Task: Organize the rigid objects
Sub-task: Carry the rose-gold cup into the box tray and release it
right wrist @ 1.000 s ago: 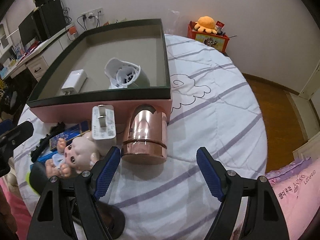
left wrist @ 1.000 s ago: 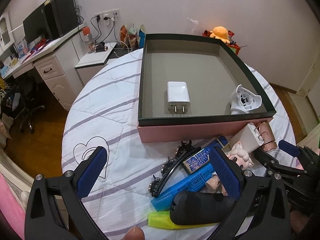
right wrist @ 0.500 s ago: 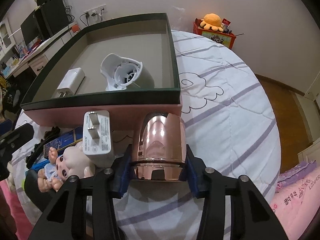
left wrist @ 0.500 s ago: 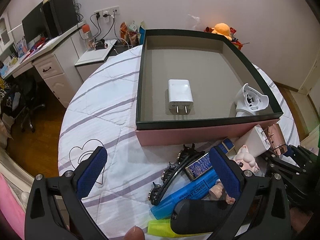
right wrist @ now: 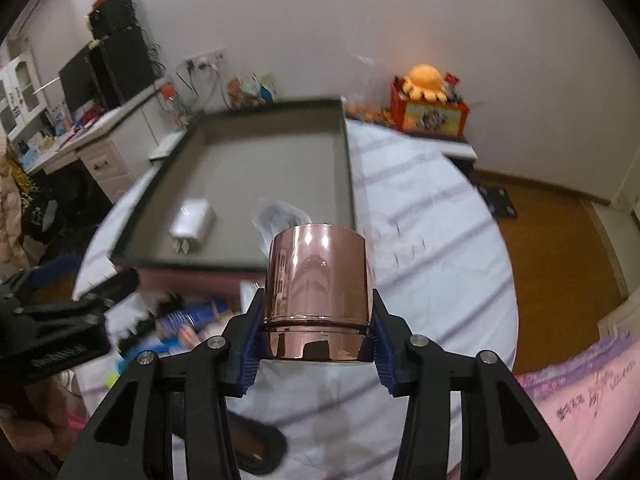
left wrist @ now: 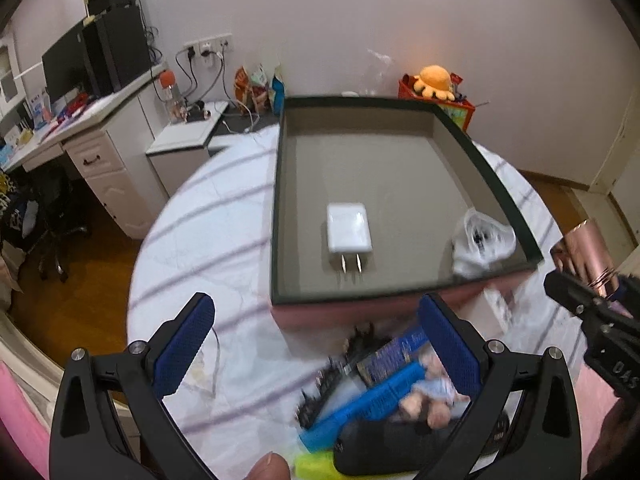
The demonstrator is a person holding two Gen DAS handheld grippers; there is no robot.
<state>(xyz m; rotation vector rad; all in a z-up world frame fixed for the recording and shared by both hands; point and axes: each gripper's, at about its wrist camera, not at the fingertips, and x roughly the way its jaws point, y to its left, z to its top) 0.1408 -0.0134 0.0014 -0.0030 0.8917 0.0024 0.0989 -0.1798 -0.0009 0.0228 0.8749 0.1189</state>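
Observation:
My right gripper (right wrist: 316, 338) is shut on a shiny copper-coloured cup (right wrist: 317, 288) and holds it lifted above the table, near the front right corner of the box; the cup also shows in the left wrist view (left wrist: 584, 254). The dark-rimmed pink box (left wrist: 404, 304) holds a white charger (left wrist: 348, 228) and a white fan-like part (left wrist: 482, 242). My left gripper (left wrist: 316, 344) is open and empty, above a pile in front of the box: a blue marker (left wrist: 372, 400), a small doll (left wrist: 430, 394), a black hair clip (left wrist: 320, 392), a black case (left wrist: 400, 444).
The round table carries a white striped quilt (left wrist: 208, 232). A desk with a monitor (left wrist: 92, 60) stands at the far left. An orange plush on a red box (right wrist: 428, 104) sits at the back right. Pink bedding (right wrist: 580, 408) lies at the right.
My right gripper has lifted the copper cup off the table and moved it up toward the box. My left gripper has risen and pulled back a little, still open.

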